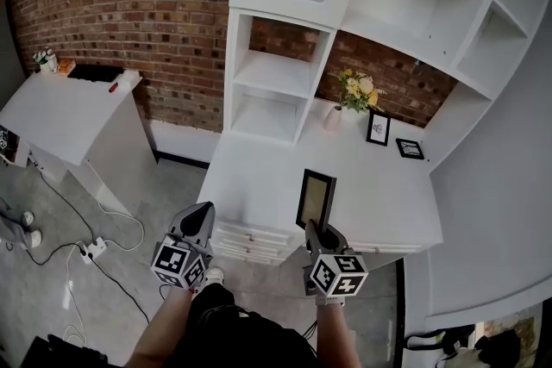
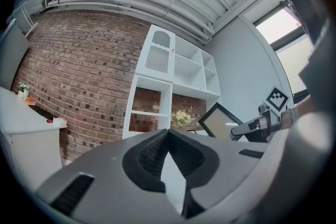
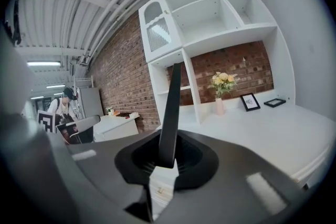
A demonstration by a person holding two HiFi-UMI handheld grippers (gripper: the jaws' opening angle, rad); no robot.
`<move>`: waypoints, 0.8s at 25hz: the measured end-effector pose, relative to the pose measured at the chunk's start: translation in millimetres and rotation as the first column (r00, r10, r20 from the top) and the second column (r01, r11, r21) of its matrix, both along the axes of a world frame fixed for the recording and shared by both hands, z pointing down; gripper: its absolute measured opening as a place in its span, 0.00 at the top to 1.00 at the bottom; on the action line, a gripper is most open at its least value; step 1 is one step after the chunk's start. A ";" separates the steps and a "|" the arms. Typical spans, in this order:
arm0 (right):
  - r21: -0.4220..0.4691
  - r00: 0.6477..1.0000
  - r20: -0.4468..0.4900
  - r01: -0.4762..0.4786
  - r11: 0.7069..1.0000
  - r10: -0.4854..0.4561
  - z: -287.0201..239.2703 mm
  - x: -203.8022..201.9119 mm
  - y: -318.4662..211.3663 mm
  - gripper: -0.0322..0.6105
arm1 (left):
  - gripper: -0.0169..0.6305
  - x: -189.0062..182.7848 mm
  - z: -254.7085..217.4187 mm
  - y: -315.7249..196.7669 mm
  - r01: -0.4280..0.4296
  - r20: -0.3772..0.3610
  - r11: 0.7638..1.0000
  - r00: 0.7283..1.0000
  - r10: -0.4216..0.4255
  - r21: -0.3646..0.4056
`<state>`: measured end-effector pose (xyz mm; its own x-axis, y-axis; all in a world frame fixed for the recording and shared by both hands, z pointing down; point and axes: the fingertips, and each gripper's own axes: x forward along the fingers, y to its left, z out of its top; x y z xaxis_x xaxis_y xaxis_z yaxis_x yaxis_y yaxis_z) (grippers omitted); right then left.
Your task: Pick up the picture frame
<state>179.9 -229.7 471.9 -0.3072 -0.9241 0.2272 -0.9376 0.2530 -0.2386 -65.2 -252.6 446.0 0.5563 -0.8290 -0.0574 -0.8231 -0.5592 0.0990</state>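
Firmly, right gripper (image 1: pixel 312 228) fingers pinch the picture frame (image 1: pixel 316 197) over the desk (image 1: pixel 259 185); left gripper (image 1: pixel 205 209) closed, empty.

No word, number or brand name can be read in any view. The only signs are black-and-white square markers, one set on the left cube (image 1: pixel 179 263) of my left gripper (image 1: pixel 205 208) and one on the right cube (image 1: pixel 338 273) of my right gripper (image 1: pixel 310 227). The small standing print (image 1: pixel 378 127) is too small to read.
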 end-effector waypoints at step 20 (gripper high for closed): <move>0.195 0.998 -0.056 -0.025 0.980 0.037 -20.1 -7.1 21.0 0.88 | 0.98 -13.8 -0.5 23.7 0.039 0.002 0.999 0.999 -0.039 -0.013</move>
<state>172.9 -208.8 451.7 -0.2689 -0.9613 0.0595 -0.9567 0.2595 -0.1315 -79.0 -228.9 445.5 0.5233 -0.8510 -0.0456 -0.8447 -0.5250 0.1044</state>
